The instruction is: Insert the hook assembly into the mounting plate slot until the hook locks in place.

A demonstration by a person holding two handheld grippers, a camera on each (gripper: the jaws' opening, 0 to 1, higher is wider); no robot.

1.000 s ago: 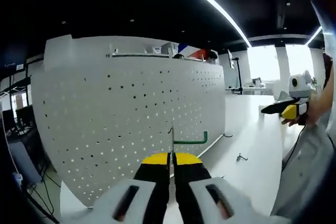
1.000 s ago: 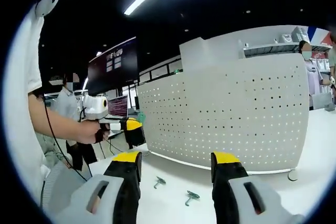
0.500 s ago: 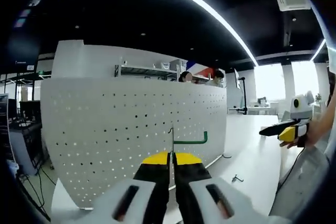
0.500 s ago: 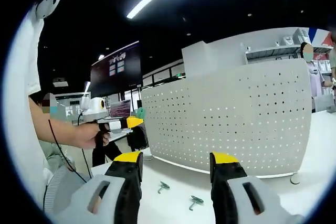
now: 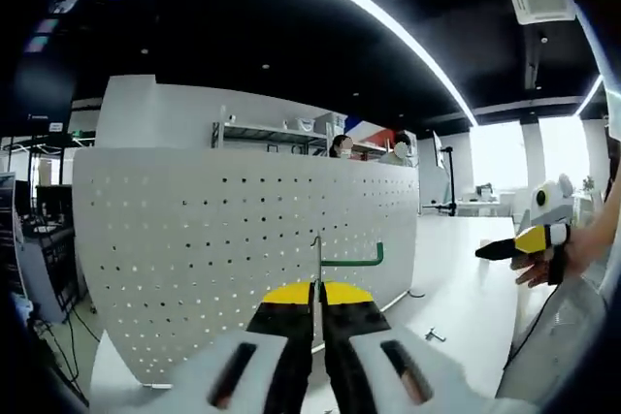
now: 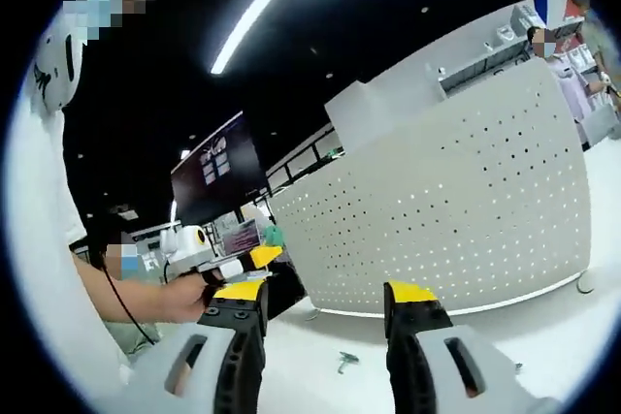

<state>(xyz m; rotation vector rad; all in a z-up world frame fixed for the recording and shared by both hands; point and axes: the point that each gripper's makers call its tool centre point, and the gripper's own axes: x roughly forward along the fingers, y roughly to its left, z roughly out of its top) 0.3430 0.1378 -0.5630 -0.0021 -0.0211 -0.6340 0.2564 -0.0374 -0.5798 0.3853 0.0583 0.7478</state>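
White perforated metal stands in front of me: the mounting plate (image 5: 243, 259), upright on the white table (image 5: 466, 288), with many small round holes across its curved face. My left gripper (image 5: 318, 290) has its yellow-tipped jaws pressed together on the hook assembly (image 5: 335, 261), which I hold by its thin metal stem. The stem rises straight up from between the jaws, and a green arm goes from it to the right and ends in a small upturned tip. In the left gripper view the hook appears in front of the lower part of the plate, but I cannot tell if it touches the holes or is only close to them. On the table to the right of the plate lies a small metal piece (image 5: 434, 335). Further right, a hand holds my right gripper (image 5: 490, 251) above the table, well apart from the plate. In the right gripper view the jaws of the right gripper (image 6: 323, 296) stand wide apart with nothing between them, and the mounting plate (image 6: 456, 230) is seen behind them, tilted in this view. On the table between these jaws lies a small metal hook piece (image 6: 345, 362). At the left, a hand holds my left gripper (image 6: 260, 257) near the plate's left edge.
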